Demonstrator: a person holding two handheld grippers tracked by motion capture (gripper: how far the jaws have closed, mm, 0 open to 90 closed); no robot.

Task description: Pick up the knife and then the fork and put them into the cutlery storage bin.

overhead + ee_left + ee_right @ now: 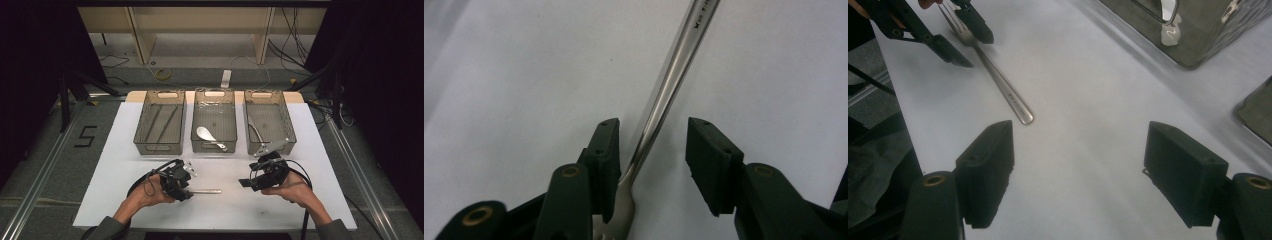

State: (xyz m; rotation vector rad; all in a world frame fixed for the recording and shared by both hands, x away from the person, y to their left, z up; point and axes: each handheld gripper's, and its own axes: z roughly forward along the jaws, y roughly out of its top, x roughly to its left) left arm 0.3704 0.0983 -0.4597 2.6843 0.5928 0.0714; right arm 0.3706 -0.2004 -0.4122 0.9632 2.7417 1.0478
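Your left gripper (pixel 651 165) straddled the fork (pixel 664 95) lying on the bench (pixel 280 200), fingers (pixel 711 165) partly apart and not clamping it, tines hidden beneath them, while your right gripper (pixel 1078 175) stood wide and empty nearby.

Two hand-held grippers hover low over a white table (pixel 125 125): the left gripper (pixel 186 186) at a metal fork (pixel 206 191) lying at frame centre, the right gripper (pixel 246 183) right of it. Three mesh baskets (pixel 160 145) line the upper table edge.
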